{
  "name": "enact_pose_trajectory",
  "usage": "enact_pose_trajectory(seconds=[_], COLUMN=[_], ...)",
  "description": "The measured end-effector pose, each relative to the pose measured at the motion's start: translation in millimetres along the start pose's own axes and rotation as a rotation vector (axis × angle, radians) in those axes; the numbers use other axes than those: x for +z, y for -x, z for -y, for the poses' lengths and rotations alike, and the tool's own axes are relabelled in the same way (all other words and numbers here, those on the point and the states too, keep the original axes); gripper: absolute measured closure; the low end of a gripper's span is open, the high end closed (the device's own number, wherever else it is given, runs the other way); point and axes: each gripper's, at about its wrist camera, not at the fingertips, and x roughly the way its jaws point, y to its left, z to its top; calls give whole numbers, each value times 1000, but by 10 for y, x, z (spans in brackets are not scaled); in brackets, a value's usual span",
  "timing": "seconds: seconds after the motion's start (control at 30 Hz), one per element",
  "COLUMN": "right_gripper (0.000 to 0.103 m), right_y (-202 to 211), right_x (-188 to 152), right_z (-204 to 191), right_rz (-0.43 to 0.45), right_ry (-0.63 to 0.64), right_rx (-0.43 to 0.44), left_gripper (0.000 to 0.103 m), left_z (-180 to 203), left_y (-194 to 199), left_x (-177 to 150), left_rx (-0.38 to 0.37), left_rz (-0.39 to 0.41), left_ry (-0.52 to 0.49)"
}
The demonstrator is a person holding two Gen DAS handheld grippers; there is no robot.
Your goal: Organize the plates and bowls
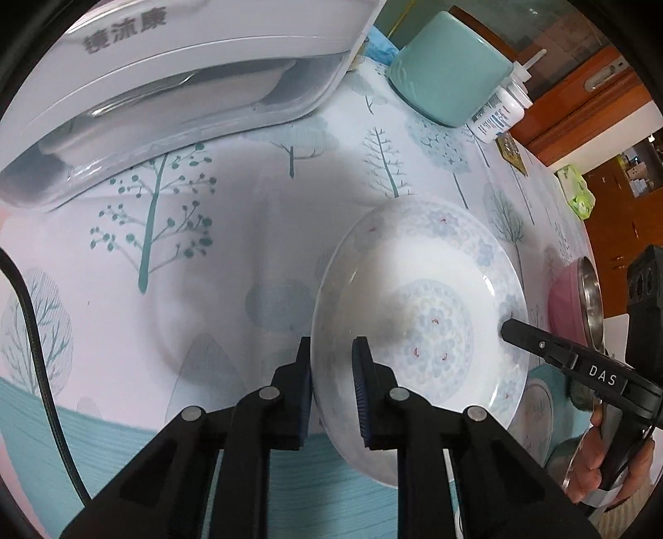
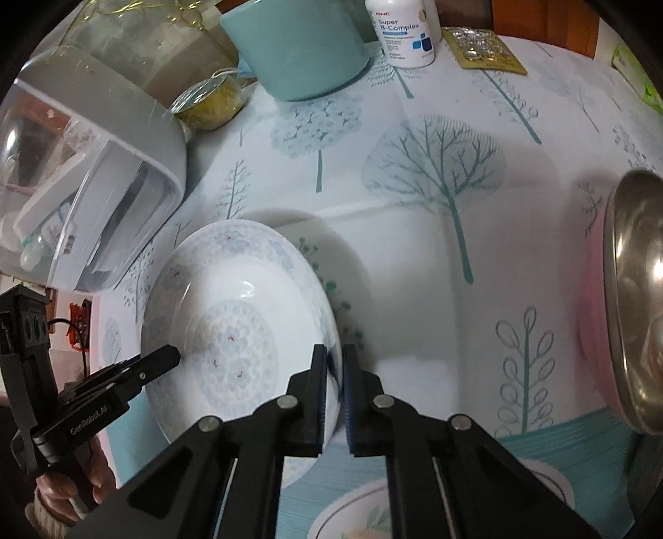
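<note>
Covering the table, a tree-printed cloth (image 2: 435, 232) under clutter.

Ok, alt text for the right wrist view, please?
The right hand-held gripper is shut on the near rim of a white floral-patterned ceramic plate. The left hand-held gripper grips its opposite rim, over a tree-print tablecloth.

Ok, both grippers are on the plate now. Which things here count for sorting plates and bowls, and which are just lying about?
Job:
- floral plate, clamped on opposite rims by left gripper and right gripper
- steel bowl
- second plate at the near edge

Lying about:
- teal cup
- supplement bottle
- blister pack
- white appliance
</note>
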Motion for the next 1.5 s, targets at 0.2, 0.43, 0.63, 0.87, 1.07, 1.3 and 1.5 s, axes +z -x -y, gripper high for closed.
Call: enact_pose_trajectory(seconds=[0.2,0.43,0.63,0.87,1.07,1.3,1.5], right_gripper=[96,96,96,96,96,96,96], right_y=[142,597,998,1372,1532,1492,1414], right_x=[-286,-734,-1240,-1866,-2397,-2905,-3220], right_z=[-8,-126,-230,-299,-309,-269,-203], right_rz=[-23,-11,-11,-24,-34,-59,-79], right_ry=[26,74,120,178,219,247,245], right_rx=[26,62,87,110,116,112,117], left_gripper=[87,87,87,87,87,87,87], left_z=[47,212,326,474,518,480,427], left_y=[259,806,1295,1752,1895,1897,1848], left_x=[-251,-762,-1350,-2168,-2824,-3458,-3766], left_rx=[-23,-25,-16,4,20,45,37], left_rz=[-18,-2,11,36,19,28,41], left_ry=[-2,-40,-45,-40,-21,15,45])
